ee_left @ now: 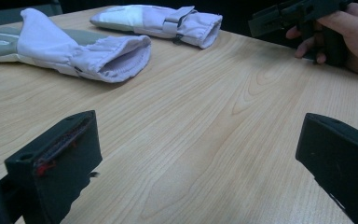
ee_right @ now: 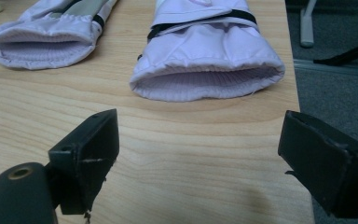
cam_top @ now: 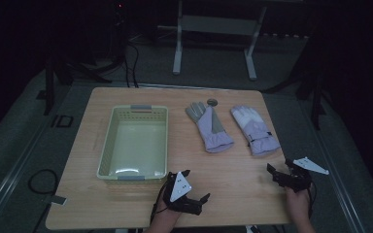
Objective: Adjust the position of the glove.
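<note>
— What is seen nearest the camera?
— The left gripper (cam_top: 194,187) is seen at the bottom centre of the high view, jaws spread wide over bare table (cam_top: 233,179), nothing held. The right gripper (cam_top: 280,171) is found at the lower right, likewise released and empty.

— Where are the gloves placed?
— The left glove (cam_top: 209,126) is laid at centre, palm side up, cuff toward the bottom of the frame. The right glove (cam_top: 255,130) is laid just beside it, apart, its cuff (ee_right: 207,77) faced by the right gripper's jaws.

— And the basket (cam_top: 133,141)?
— It is set at centre left, nothing seen inside
</note>
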A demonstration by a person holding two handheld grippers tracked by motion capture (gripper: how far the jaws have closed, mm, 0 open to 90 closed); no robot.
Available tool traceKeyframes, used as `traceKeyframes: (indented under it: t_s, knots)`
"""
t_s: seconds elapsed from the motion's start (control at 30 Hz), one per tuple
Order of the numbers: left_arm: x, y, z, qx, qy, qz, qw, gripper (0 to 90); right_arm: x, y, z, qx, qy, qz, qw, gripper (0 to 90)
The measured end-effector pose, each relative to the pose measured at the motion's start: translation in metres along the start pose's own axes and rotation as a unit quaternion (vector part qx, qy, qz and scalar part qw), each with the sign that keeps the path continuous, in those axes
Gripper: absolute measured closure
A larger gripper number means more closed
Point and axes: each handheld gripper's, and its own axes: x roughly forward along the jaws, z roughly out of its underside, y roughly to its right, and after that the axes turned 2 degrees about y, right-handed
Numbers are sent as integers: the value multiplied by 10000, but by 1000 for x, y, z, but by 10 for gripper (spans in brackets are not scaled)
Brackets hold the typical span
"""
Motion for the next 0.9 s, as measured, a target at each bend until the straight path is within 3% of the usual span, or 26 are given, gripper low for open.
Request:
traceKeyframes:
  t_s: [0.23, 0.53, 0.67, 0.8, 0.9]
  knots:
    - [0, 2, 0, 103, -14, -19, 9999, 2, 1, -4, 0, -153, -83, 54, 9998, 116]
    - [0, 2, 0, 61, -19, -36, 10000, 2, 3, -8, -3, -224, -401, -65, 9989, 129]
    - [0, 2, 0, 54, -17, -37, 10000, 2, 4, -11, -6, -243, -489, 22, 9985, 128]
    - [0, 2, 0, 103, -14, -33, 9999, 2, 5, -11, -14, -272, -588, -82, 9979, 117]
    - [0, 2, 0, 69, -9, -25, 10000, 2, 4, -12, -22, -107, -612, -257, 9977, 141]
